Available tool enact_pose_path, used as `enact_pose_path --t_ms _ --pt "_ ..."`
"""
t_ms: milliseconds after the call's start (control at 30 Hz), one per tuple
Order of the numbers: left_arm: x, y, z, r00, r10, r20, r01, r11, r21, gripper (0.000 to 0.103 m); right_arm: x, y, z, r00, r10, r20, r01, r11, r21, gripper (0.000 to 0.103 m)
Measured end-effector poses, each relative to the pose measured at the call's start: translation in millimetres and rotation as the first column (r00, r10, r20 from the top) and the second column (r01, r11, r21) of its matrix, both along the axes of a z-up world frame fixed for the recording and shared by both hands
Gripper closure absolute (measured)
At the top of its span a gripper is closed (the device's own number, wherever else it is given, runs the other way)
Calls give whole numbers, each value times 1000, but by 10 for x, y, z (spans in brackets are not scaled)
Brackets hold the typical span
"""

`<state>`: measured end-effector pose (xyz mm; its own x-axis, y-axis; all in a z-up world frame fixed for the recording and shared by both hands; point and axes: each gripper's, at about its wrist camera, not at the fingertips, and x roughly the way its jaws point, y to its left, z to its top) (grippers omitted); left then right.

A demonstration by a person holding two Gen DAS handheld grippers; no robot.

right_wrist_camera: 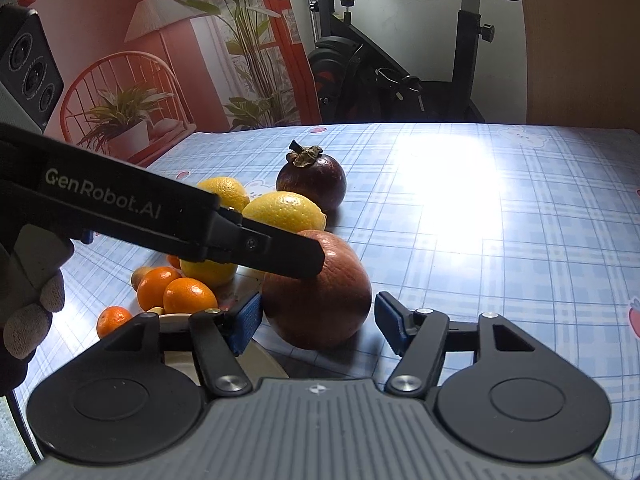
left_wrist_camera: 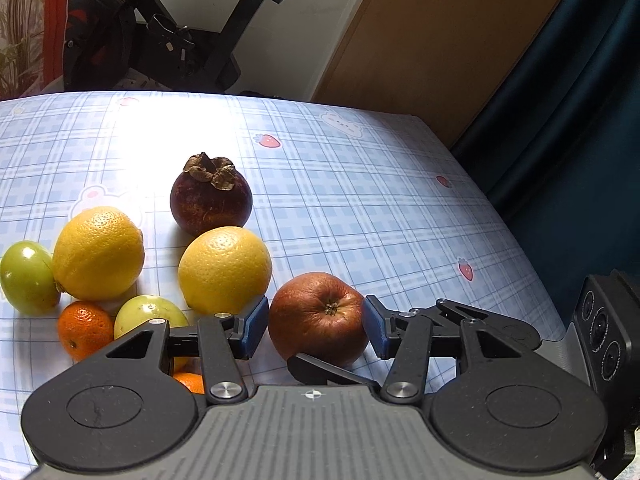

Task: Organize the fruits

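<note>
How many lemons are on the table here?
2. One lemon sits left beside a green fruit; the other lemon lies between the mangosteen and the apple. None seem hidden.

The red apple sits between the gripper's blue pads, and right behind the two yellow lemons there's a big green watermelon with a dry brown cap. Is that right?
Not quite. The fruit behind the two lemons is a dark purple mangosteen with a dry brown cap, not a green watermelon; the left wrist view shows it. The red apple does sit between the left gripper's blue pads.
</note>
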<state>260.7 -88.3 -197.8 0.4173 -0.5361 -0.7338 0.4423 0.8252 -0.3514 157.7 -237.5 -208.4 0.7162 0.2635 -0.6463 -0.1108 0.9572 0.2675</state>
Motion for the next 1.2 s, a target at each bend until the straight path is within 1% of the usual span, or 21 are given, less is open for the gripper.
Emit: enact_pose_path --t_ms 233,367,433,600,800,933,1200 --pt "29 27 -9 1000 -2 -10 1 1000 -16 45 19 11 -11 1000 7 5 -7 1000 -5 40" --pt "35 15 -34 999 -29 -37 28 999 -20 47 -19 42 -11 1000 5 21 -5 1000 -20 40" --pt "11 -8 -21 999 -36 -20 36 999 -13 47 -43 55 -1 1000 -4 29 4 1000 -27 41" --pt "-31 24 51 999 -42 -19 42 999 -32 47 -122 79 68 999 -4 51 6 999 -41 41" --pt "-174 114 223 999 -52 -1 52 998 -45 48 -257 109 224 997 2 74 1 999 -42 41" --pt "-342 230 320 998 -58 7 58 997 -51 48 -373 185 311 996 20 82 -17 999 -40 40" --pt "-578 453 304 998 -57 -23 56 998 -36 48 -539 449 282 996 66 57 -64 997 -47 41"
